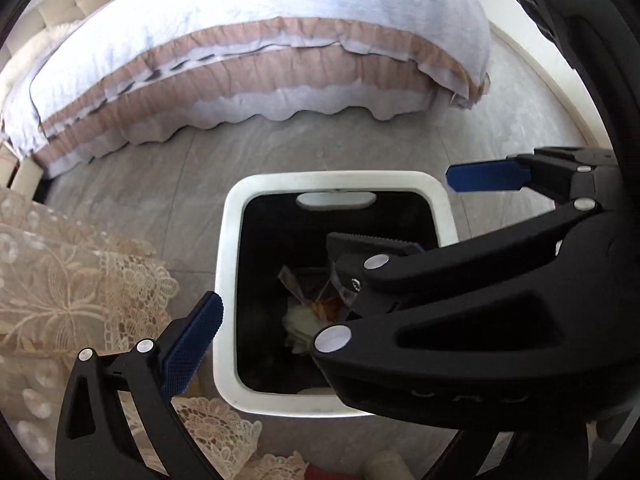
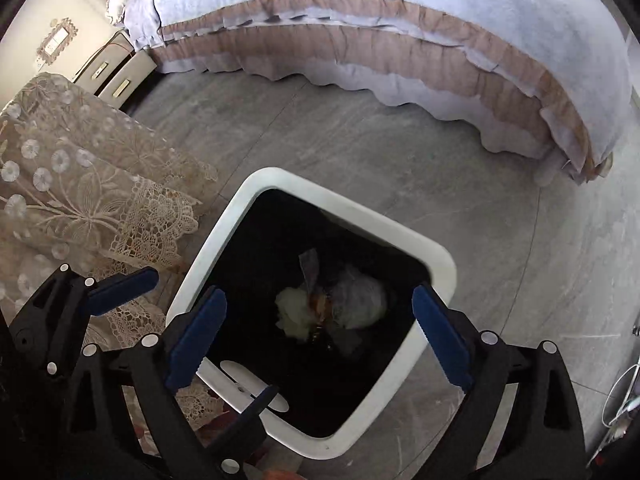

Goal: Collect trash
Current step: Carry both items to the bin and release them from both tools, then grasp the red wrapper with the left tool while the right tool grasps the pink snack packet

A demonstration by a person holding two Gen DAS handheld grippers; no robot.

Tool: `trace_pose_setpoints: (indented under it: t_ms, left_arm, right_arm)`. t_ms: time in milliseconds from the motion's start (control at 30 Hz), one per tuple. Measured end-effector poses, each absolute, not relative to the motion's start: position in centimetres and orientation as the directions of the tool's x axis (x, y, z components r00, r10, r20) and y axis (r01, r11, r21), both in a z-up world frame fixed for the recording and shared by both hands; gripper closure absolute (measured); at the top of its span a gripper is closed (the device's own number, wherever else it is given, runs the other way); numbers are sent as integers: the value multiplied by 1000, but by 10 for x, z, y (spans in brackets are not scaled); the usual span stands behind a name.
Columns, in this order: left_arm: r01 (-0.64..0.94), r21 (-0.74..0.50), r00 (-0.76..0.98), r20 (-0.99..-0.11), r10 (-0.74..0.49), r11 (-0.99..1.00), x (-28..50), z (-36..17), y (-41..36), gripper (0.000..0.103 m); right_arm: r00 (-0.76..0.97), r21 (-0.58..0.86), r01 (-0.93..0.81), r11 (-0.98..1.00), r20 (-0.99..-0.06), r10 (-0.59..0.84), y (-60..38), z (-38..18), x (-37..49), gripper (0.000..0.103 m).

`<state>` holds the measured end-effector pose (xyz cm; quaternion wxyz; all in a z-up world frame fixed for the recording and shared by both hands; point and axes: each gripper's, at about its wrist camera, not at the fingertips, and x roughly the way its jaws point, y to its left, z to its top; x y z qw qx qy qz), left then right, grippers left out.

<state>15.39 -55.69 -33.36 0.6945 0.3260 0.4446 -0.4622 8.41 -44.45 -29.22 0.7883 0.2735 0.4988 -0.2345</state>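
Bedroom, grey tile floor (image 2: 400,152). Bed (image 2: 440,40) with ruffled skirt behind; lace cloth (image 2: 80,208) hangs just left of white bin (image 2: 440,268). Left gripper (image 1: 332,236) and right gripper (image 2: 320,340) both over bin mouth, jaws wide apart, empty. Trash (image 2: 332,308), crumpled tissue and clear wrappers, lies on bin bottom, well below fingertips. In left view, right gripper's arm crosses bin opening.

A bed (image 2: 400,12) with a pale cover and pinkish-beige frilled skirt is standing along the far side. A lace cloth (image 2: 80,200) is draping at near left. A nightstand (image 2: 120,76) is sitting far left on grey floor tiles (image 2: 400,168).
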Motion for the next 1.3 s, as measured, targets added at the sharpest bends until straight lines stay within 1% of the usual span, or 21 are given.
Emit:
trace_pose_setpoints:
  t_ms: [133, 200, 300, 367, 467, 567, 767, 933, 1100, 1200, 1300]
  left_arm:
    - [927, 39, 188, -910, -370, 374, 157, -321, -552, 5]
    - [918, 43, 213, -891, -400, 393, 156, -304, -549, 5]
    - [890, 99, 310, -846, -434, 444, 151, -268, -536, 5]
    - [865, 114, 368, -806, -463, 489, 148, -241, -523, 5]
    - [831, 90, 408, -770, -491, 549, 153, -206, -499, 5]
    - [786, 78, 463, -732, -500, 613, 161, -176, -462, 5]
    - [629, 114, 637, -642, -426, 769, 181, -126, -365, 5]
    - [451, 131, 745, -600, -292, 883, 208, -103, -275, 5]
    - [262, 50, 781, -597, -181, 964, 239, -90, -181, 5]
    - [164, 14, 782, -611, -121, 986, 260, -91, -132, 5]
    - [102, -28, 782, -616, -97, 994, 282, -90, -89, 5]
  right_arm:
    - [425, 200, 647, 736, -896, -130, -441, -269, 75, 7]
    - [444, 190, 651, 735, -881, -165, -445, -258, 73, 7]
    - [502, 182, 653, 736, -831, -240, -441, -220, 65, 5]
    - [549, 198, 641, 742, -793, -263, -437, -195, 63, 5]
    - [610, 217, 616, 757, -740, -284, -428, -163, 64, 5]
    - [670, 241, 560, 793, -694, -262, -412, -135, 72, 5]
    - [751, 201, 417, 886, -625, -212, -352, -91, 106, 5]
    - [795, 155, 248, 956, -596, -110, -283, -63, 149, 5]
    - [824, 17, 96, 995, -562, -70, -202, -45, 194, 5]
    - [839, -24, -6, 1000, -545, -8, -158, -40, 216, 5]
    - [842, -58, -93, 994, -537, 48, -118, -38, 240, 5]
